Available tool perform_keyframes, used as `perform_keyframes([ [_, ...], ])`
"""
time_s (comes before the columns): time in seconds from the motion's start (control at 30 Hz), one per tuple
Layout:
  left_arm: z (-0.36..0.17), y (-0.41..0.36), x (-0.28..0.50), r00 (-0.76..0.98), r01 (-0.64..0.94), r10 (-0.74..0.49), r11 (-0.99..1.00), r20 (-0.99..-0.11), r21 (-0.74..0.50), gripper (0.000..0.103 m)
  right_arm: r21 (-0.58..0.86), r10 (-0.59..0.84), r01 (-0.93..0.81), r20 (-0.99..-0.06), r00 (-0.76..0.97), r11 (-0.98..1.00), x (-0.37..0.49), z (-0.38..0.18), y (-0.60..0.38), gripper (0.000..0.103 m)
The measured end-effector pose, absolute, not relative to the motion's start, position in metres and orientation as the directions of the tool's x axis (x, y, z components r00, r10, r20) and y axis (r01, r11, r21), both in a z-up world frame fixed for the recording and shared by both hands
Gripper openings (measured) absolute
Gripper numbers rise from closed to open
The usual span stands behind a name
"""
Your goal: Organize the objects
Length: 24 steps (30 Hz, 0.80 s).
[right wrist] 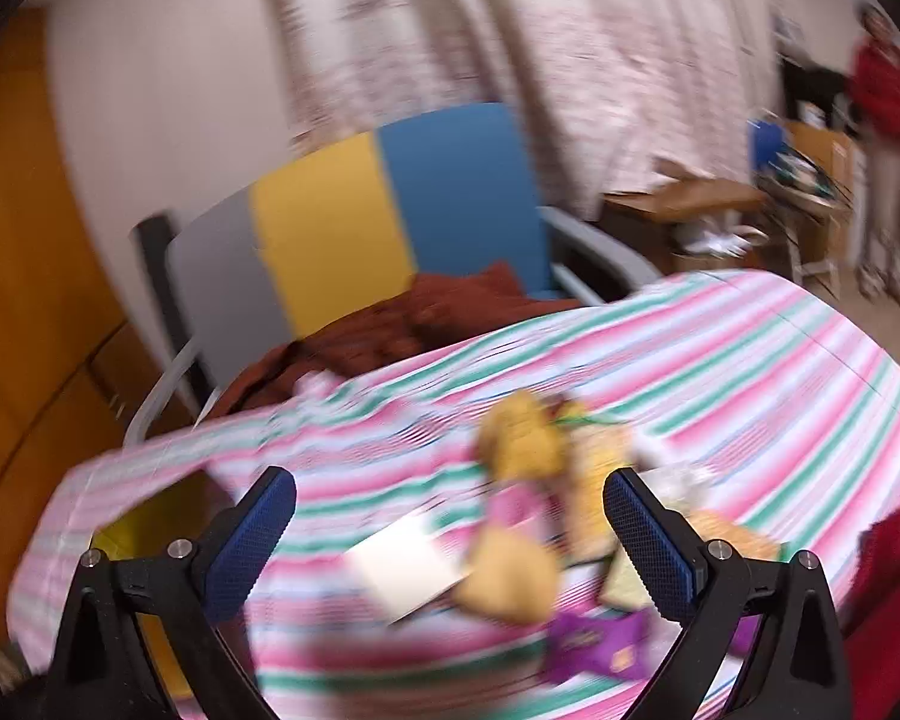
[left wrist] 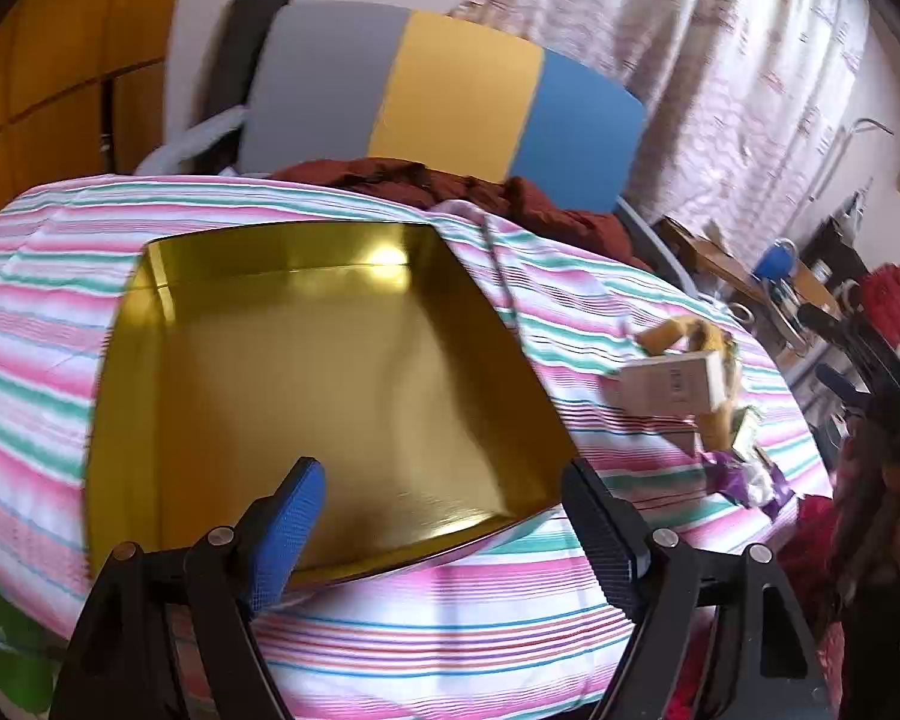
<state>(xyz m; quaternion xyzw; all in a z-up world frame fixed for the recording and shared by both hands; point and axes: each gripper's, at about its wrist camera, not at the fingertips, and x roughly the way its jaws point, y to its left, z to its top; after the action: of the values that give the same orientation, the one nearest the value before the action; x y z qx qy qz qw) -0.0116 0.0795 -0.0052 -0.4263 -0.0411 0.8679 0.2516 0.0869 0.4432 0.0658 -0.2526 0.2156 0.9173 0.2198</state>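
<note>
A: So, status? How far in?

B: Barely begun, by my read. The gold tray (left wrist: 306, 372) is empty and sits on the striped cloth (left wrist: 450, 618). Every loose item is outside it.

A: Where's the pile?

B: Right of the tray, well apart from it. White box (left wrist: 672, 387), yellow snack pieces (left wrist: 684, 339), purple wrapper (left wrist: 744, 480) in the left wrist view. The right wrist view is motion-blurred: white box (right wrist: 405, 564) and yellow lumps (right wrist: 522, 438) read OK, the rest I can't identify.

A: Grippers?

B: Left gripper (left wrist: 444, 516) is spread wide and holding nothing, hanging over the tray's near rim. Right gripper (right wrist: 450, 540) is also spread and empty, with the pile ahead between its fingers. From this view I can't tell whether it touches anything.

A: Clearance?

B: The tray walls are low, so dropping in from above looks easy. The floor is fully open, so any spot works. Watch the raised cloth fold (left wrist: 498, 276) at the tray's far right corner, and the pile is cluttered, so a neighbour could get dragged along. The table edge curves away near the pile's right side, with a chair (left wrist: 450, 102) behind. The person in red (left wrist: 894, 294) stands far off, not a factor.

A: Remaining?

B: All of it, I'd say. Each item has to be picked and moved left into the tray.
</note>
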Motion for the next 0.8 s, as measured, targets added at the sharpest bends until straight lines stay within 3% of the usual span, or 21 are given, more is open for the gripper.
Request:
perform_keyframes([
  [0.23,0.008,0.132,-0.019,-0.384,-0.503,0.589,-0.779,-0.711,-0.374,0.082,0.374,0.358,-0.642,-0.595,-0.720,-0.669,0.104,0.029,0.525,0.103],
  [0.37,0.012,0.170,-0.029,-0.259,-0.529,0.686,-0.690,-0.680,-0.494,0.082,0.509,0.275,-0.621,-0.597,-0.754,-0.596,0.111,0.014,0.546,0.103],
  [0.47,0.009,0.199,-0.034,-0.175,-0.518,0.736,-0.633,-0.654,-0.575,0.082,0.528,0.241,-0.599,-0.595,-0.767,-0.602,0.108,0.012,0.549,0.103],
  [0.6,0.000,0.234,-0.037,-0.095,-0.479,0.790,-0.570,-0.605,-0.668,0.095,0.553,0.196,-0.563,-0.585,-0.787,-0.614,0.107,0.009,0.545,0.103],
  [0.8,-0.017,0.278,-0.050,0.012,-0.343,0.842,-0.503,-0.539,-0.793,0.100,0.554,0.183,-0.537,-0.568,-0.802,-0.636,0.108,0.011,0.538,0.103],
])
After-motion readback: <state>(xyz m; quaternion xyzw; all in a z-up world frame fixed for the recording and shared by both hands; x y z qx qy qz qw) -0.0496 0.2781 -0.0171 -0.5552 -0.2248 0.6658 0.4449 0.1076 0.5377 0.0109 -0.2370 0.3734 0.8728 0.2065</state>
